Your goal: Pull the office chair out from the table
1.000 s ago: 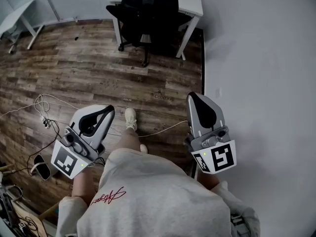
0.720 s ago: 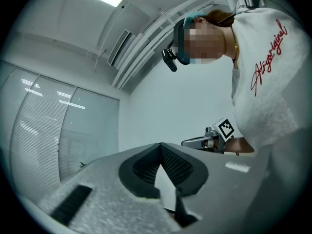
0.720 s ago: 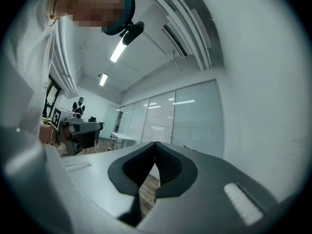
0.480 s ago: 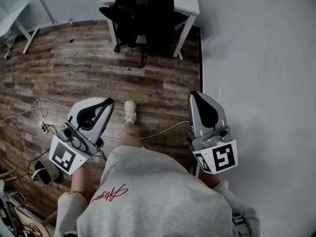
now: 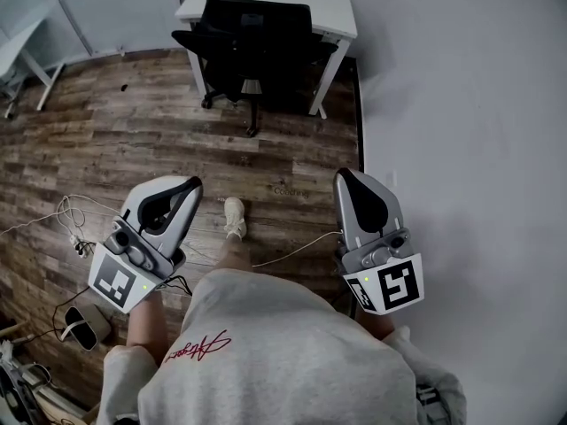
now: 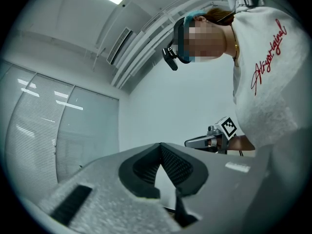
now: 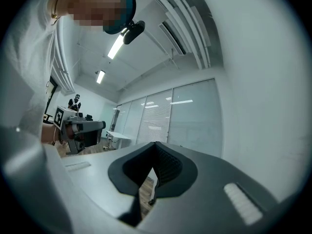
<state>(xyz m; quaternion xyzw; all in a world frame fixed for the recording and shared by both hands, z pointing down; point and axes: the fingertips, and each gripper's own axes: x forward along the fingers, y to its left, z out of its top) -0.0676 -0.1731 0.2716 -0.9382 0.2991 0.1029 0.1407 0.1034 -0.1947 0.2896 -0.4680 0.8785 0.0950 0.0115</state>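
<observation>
You are nearing the office chair (image 5: 252,51), still well short of it, with left gripper (image 5: 190,185) and right gripper (image 5: 345,178) closed and empty.

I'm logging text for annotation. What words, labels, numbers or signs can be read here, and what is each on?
On the sweatshirt, red cursive lettering: too stylised to read surely.
On the wooden floor, faint print: too blurred to read.
On the left gripper and right gripper: only square code patterns, no letters.
</observation>
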